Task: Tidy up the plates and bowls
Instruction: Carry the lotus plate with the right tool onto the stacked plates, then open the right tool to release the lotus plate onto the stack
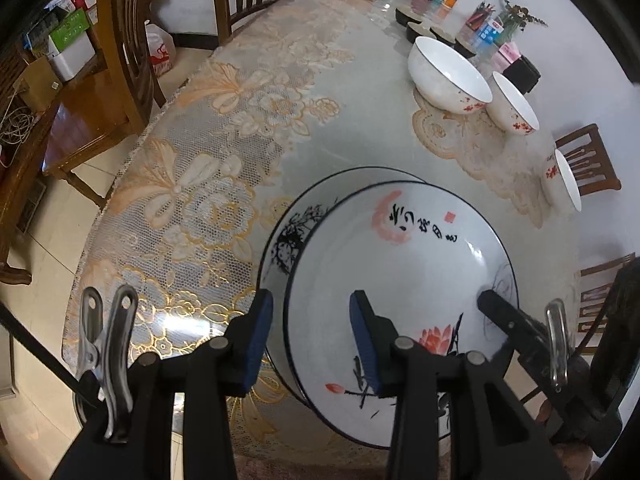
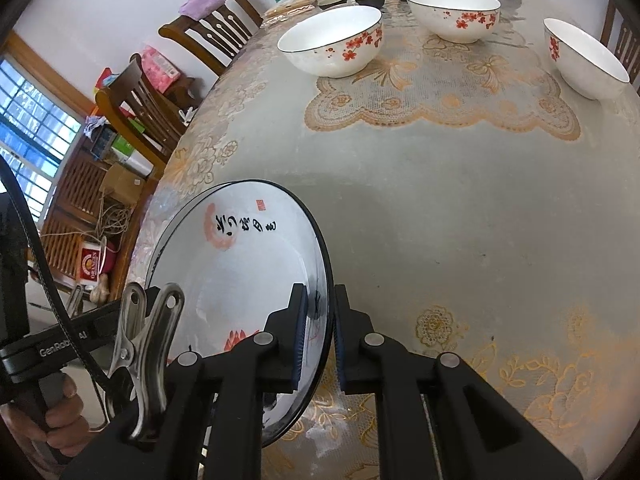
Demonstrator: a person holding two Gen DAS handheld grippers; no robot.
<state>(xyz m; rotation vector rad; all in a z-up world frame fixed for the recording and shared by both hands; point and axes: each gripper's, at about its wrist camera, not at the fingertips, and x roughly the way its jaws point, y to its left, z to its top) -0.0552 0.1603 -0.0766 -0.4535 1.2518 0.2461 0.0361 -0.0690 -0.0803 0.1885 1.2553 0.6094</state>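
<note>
White, black-rimmed plate with red lotus and calligraphy, lower left; right gripper jaws clenched on its rim; left gripper jaws released.

I see a white plate with a black rim, black writing and a red flower. The three bowls are white with little red flowers. The tablecloth has orange lace flowers.
</note>
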